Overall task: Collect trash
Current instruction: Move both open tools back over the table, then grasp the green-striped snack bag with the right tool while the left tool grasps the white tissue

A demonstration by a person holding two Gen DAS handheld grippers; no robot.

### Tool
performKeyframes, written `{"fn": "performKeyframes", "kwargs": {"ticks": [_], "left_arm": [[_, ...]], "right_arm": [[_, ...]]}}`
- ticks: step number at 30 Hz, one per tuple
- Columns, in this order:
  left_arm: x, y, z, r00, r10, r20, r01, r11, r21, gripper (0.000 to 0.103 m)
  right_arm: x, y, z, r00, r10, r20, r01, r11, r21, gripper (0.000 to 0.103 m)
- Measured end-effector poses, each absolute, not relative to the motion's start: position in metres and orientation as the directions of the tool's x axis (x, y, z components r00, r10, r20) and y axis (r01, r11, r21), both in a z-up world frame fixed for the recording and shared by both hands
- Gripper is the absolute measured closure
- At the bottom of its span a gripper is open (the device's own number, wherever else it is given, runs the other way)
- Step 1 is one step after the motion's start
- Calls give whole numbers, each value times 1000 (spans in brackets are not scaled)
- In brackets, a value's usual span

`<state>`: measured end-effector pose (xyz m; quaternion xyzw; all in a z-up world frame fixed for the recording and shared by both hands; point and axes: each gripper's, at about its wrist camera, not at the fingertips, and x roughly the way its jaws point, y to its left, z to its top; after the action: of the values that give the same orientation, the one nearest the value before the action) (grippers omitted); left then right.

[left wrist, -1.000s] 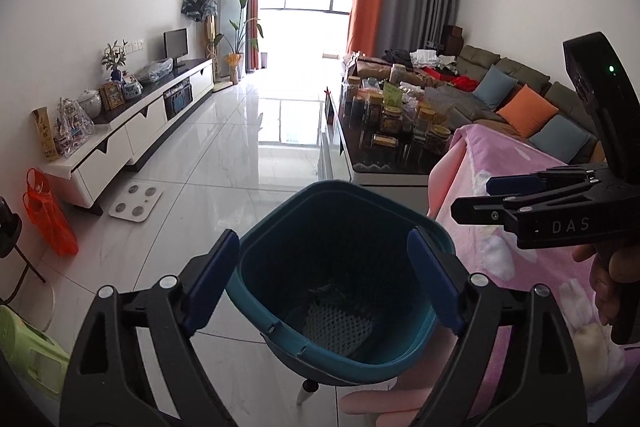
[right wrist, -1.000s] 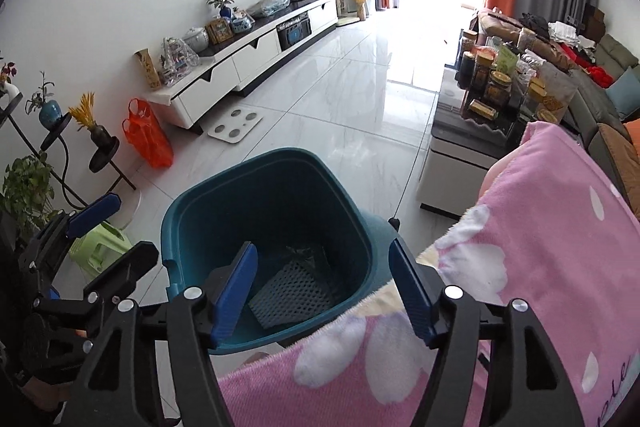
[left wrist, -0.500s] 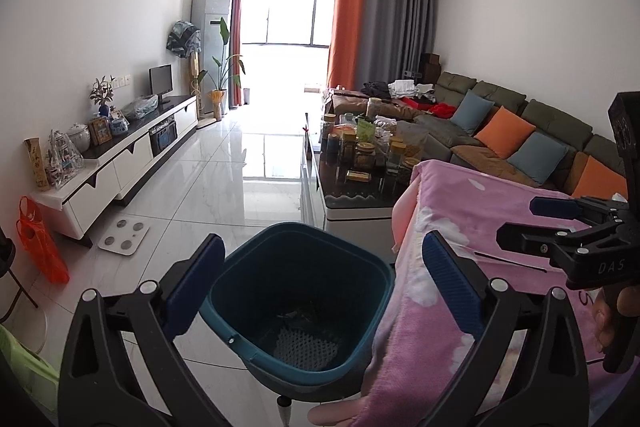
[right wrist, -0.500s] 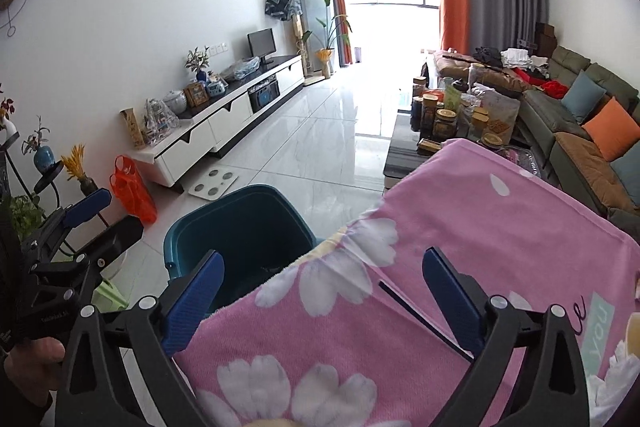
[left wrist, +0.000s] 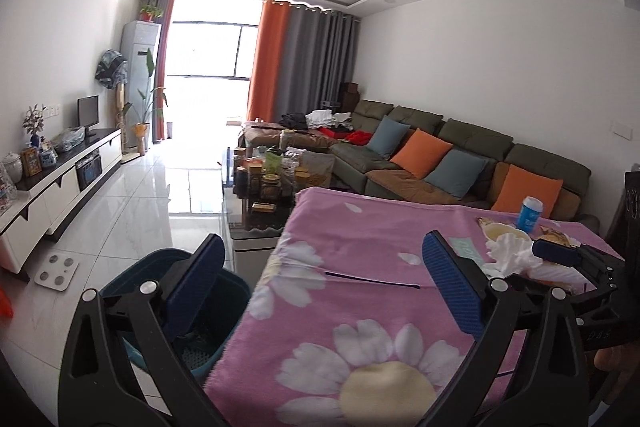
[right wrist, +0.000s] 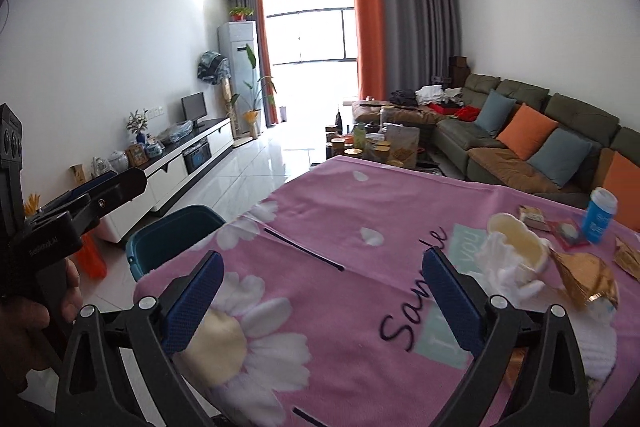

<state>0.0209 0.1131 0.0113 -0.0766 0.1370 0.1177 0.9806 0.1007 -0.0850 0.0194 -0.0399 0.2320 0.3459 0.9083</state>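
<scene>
Both claws are spread apart and hold nothing. The left claw (left wrist: 320,291) hovers over the near left edge of the counter (right wrist: 360,211), which is draped in a pink flowered cloth; the right claw (right wrist: 320,291) hovers over the counter middle.

The trash lies unsorted on the far right of the counter: crumpled white tissue (right wrist: 500,259), a cream paper bowl (right wrist: 516,239), a gold wrapper (right wrist: 588,275), flat packets (right wrist: 534,217) and a blue cup (right wrist: 600,215).

The teal bin (right wrist: 172,239) stands on the floor beside the counter's left edge. Its contents are mostly hidden.

Judgement: collection remains largely undone; every visible item awaits pickup and transfer to the bin.
</scene>
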Motion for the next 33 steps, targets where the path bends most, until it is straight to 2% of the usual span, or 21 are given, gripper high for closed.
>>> {"fn": "performKeyframes", "kwargs": {"ticks": [9, 15, 21, 27, 33], "left_arm": [[25, 38, 11, 965, 47, -259, -58, 998, -36, 6], [25, 11, 8, 966, -40, -255, 26, 998, -56, 6], [35, -10, 3, 952, -114, -283, 97, 992, -74, 6], [54, -29, -3, 939, -168, -302, 155, 986, -67, 6], [71, -37, -12, 922, -191, -337, 178, 981, -72, 6]], "right_arm": [[64, -163, 8, 806, 451, -383, -477, 878, 30, 7], [44, -208, 2, 872, 328, -362, -343, 939, 24, 7], [38, -243, -13, 891, 217, -398, -218, 975, 42, 7], [56, -268, -29, 873, 118, -473, -104, 993, 56, 7], [78, -282, -45, 851, 83, -519, -55, 996, 70, 7]]}}
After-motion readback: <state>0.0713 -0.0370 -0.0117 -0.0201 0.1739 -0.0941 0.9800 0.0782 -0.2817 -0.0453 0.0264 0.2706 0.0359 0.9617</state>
